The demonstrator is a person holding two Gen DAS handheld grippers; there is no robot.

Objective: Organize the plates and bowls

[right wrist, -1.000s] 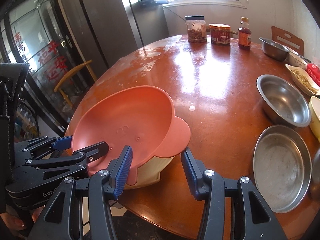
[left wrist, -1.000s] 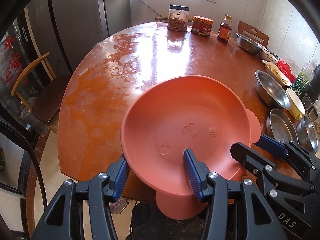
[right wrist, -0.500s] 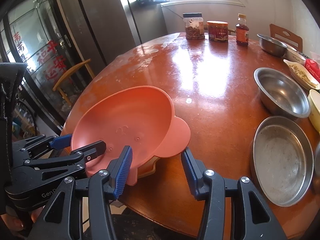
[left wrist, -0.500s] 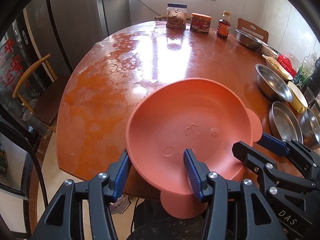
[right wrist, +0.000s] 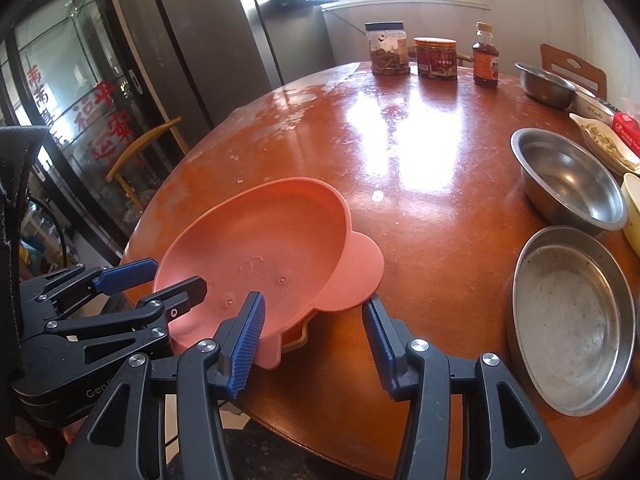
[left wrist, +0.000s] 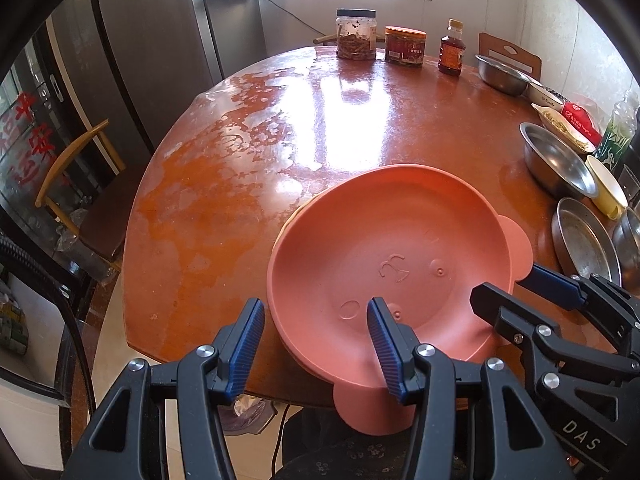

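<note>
A pink bowl [left wrist: 380, 240] with round bear ears sits nested on a yellow-orange bowl [right wrist: 296, 338] near the front edge of the round brown table [right wrist: 420, 220]. Only a sliver of the lower bowl's rim shows. My left gripper [left wrist: 316, 332] straddles the pink bowl's [right wrist: 260, 240] near-left rim, one finger inside and one outside, with a wide gap and no pad pressing. My right gripper [right wrist: 312, 320] stands open over the bowl's near ear, its left finger above the ear and its right finger outside. Each gripper also shows in the other view: left gripper [right wrist: 176, 276], right gripper [left wrist: 500, 284].
On the right of the table lie a shallow steel pan [right wrist: 572, 320], a steel bowl [right wrist: 568, 184] and a yellow cup [right wrist: 632, 216]. Two jars [right wrist: 388, 50] and a sauce bottle [right wrist: 485, 56] stand at the back. A wooden chair [right wrist: 144, 148] stands to the left.
The pink bowl has settled lower and flatter onto the bowl beneath, so less of that bowl shows. Both grippers keep the same width.
</note>
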